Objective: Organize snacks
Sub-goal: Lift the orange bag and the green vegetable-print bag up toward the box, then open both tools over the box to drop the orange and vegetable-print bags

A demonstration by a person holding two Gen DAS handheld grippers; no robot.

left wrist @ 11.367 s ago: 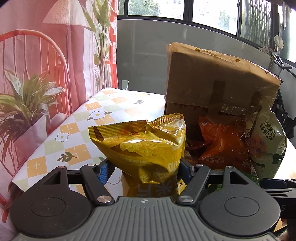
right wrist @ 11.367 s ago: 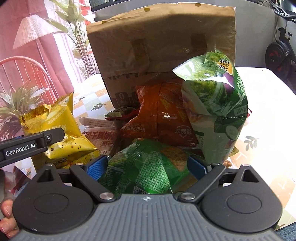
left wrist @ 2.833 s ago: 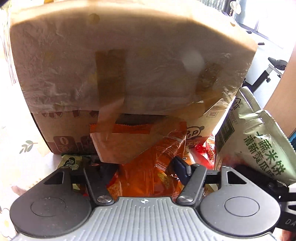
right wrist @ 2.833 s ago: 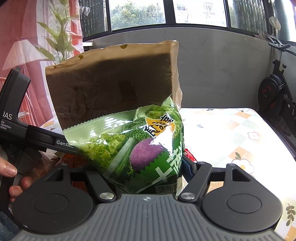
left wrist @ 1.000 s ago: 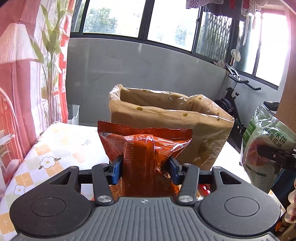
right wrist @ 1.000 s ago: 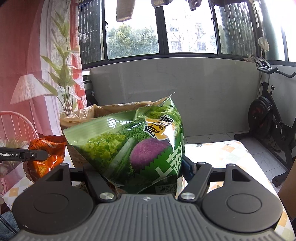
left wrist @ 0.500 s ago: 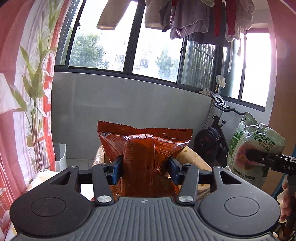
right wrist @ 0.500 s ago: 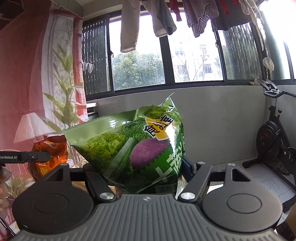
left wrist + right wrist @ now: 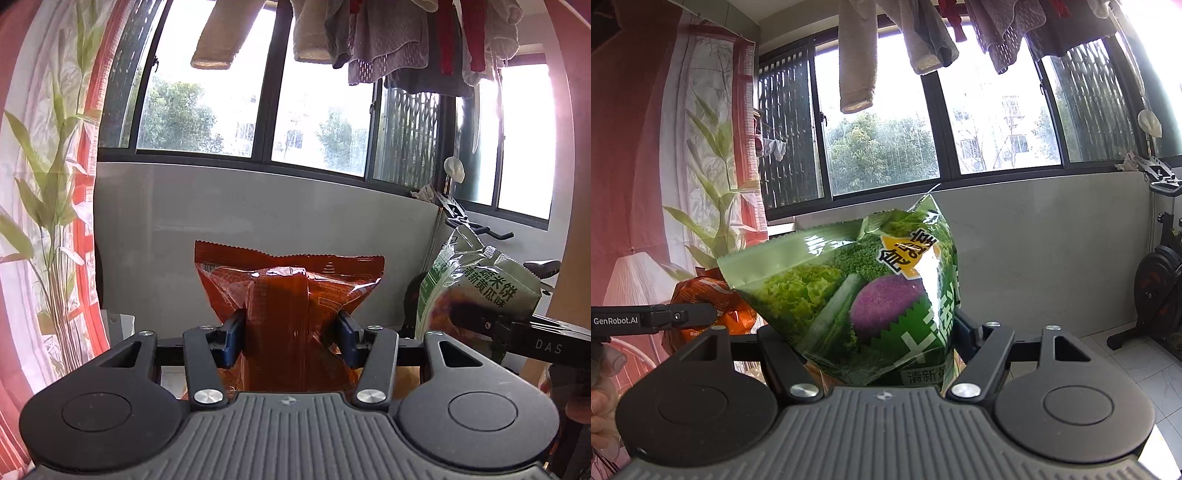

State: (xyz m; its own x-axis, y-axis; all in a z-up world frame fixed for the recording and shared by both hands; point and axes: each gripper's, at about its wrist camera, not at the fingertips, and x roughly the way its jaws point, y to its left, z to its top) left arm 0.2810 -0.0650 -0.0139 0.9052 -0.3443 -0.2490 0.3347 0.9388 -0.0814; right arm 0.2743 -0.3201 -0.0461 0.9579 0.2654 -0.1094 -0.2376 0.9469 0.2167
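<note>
My left gripper [image 9: 290, 338] is shut on an orange-red snack bag [image 9: 288, 295], which stands upright between the blue pads. My right gripper [image 9: 871, 343] is shut on a green vegetable-print snack bag [image 9: 857, 291], tilted with its top leaning left. Both bags are held high, level with the grey balcony wall. In the left wrist view the green bag [image 9: 480, 291] shows at the right, pinched by the right gripper's finger. The right wrist view catches the orange bag [image 9: 709, 299] at the left. A sliver of the brown paper bag [image 9: 408, 380] shows just under the left gripper.
A grey half wall [image 9: 295, 221] with windows above fills the background. Laundry [image 9: 857, 62] hangs overhead. A pink curtain and tall green plant [image 9: 48, 184] stand at the left, an exercise bike [image 9: 1156, 288] at the right. A hand [image 9: 602, 387] shows at the lower left.
Both grippers have risen with their bags: the paper bag and patterned table have dropped almost out of view, and the windows and hanging laundry now fill the upper frames.
</note>
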